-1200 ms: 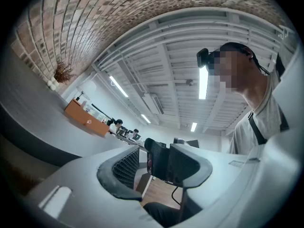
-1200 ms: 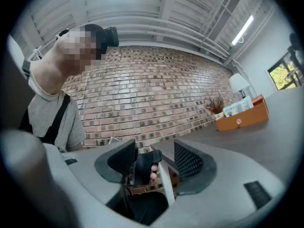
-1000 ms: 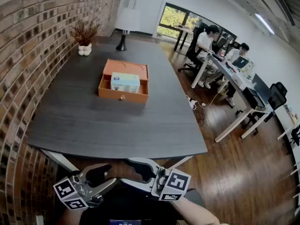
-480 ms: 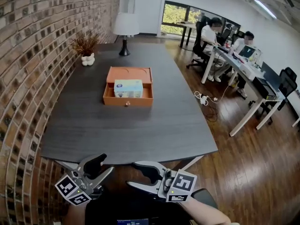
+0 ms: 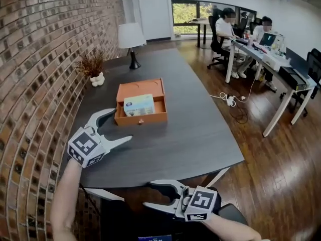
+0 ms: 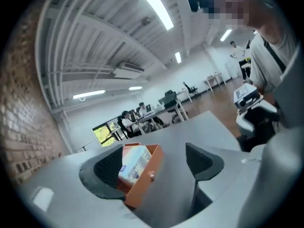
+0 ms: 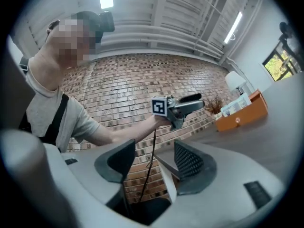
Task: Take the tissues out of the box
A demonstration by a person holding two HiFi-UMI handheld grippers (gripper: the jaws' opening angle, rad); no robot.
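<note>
Hovering my left claw [image 5: 122, 125] over the worktop [image 5: 195, 134], short of the orange box [image 5: 143, 119], jaws opening on nothing.
The tissue pack [image 5: 139, 105] lies inside that box, near the left claw but apart from it. My right claw [image 5: 148, 194] hangs off the worktop's near edge, jaws apart, empty.

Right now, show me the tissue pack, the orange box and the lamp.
tissue pack [image 5: 139, 104], head view, middle of its printed top face.
orange box [image 5: 153, 118], head view, its front wall beside the small knob.
lamp [image 5: 131, 35], head view, centre of its white shade.
</note>
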